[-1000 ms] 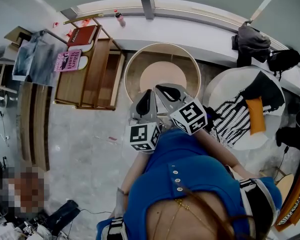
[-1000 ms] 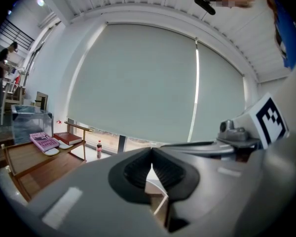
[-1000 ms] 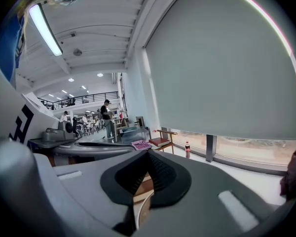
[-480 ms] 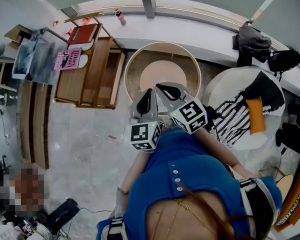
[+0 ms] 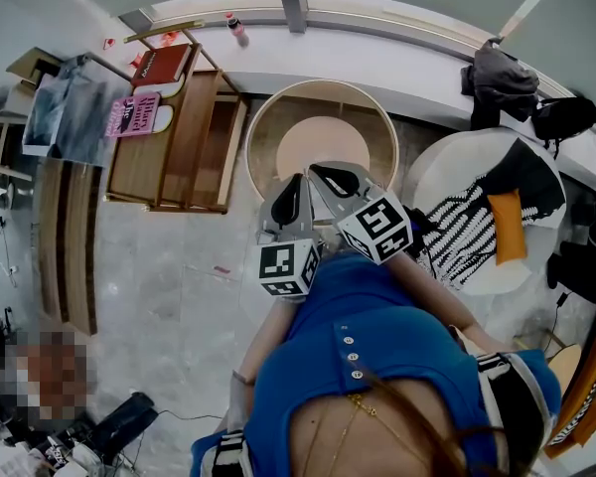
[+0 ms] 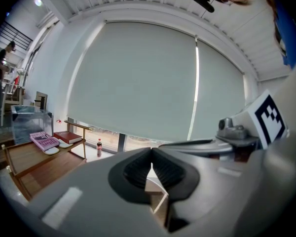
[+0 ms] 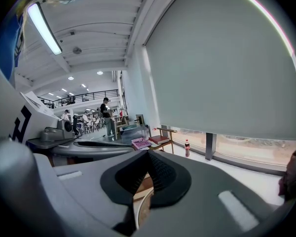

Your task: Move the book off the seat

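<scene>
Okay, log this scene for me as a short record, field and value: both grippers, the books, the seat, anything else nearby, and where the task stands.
left gripper: shut, nothing between the jaws
right gripper: shut, nothing between the jaws
gripper position: both held close to the person's body, away from the seat
seat: wooden seat, to the person's left
books: pink book and red book, side by side at one end of the seat
nearby: round wooden table; bottle by the window
task status: not yet begun

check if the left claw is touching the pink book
Apart. The head view shows the left claw held by the person's chest, well away from the pink book on the wooden bench.
</scene>
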`<state>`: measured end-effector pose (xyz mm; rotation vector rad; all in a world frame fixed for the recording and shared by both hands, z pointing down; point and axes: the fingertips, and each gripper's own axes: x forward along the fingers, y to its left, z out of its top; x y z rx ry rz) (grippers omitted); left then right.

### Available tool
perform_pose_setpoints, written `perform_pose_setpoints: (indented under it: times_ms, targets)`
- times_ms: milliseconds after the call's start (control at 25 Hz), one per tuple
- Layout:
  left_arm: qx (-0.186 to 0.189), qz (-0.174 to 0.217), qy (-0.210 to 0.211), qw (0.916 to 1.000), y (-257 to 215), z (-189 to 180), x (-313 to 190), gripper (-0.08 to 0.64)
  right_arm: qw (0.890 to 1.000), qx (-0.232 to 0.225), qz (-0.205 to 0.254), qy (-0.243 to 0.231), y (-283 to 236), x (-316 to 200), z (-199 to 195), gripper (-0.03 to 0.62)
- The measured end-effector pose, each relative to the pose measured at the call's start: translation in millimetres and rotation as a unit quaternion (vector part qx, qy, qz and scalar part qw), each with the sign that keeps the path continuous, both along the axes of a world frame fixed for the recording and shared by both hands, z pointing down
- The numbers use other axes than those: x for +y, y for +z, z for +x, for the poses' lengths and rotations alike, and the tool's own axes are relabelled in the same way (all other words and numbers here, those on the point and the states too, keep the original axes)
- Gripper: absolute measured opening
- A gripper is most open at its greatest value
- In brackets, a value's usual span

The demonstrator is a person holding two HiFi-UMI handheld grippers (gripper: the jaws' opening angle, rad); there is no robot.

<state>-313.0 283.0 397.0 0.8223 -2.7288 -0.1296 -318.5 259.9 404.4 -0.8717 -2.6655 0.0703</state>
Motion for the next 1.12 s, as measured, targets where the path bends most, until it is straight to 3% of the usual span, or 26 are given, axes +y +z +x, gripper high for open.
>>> perform_pose_setpoints:
  times_ms: [1120]
  targets:
    - [0.020,0.002,0.000,0.9998,9.9,-9.3,-2.7,0.002,1.000,0.017,0.007,-0.005,9.2,-2.3,-7.6,-0.002]
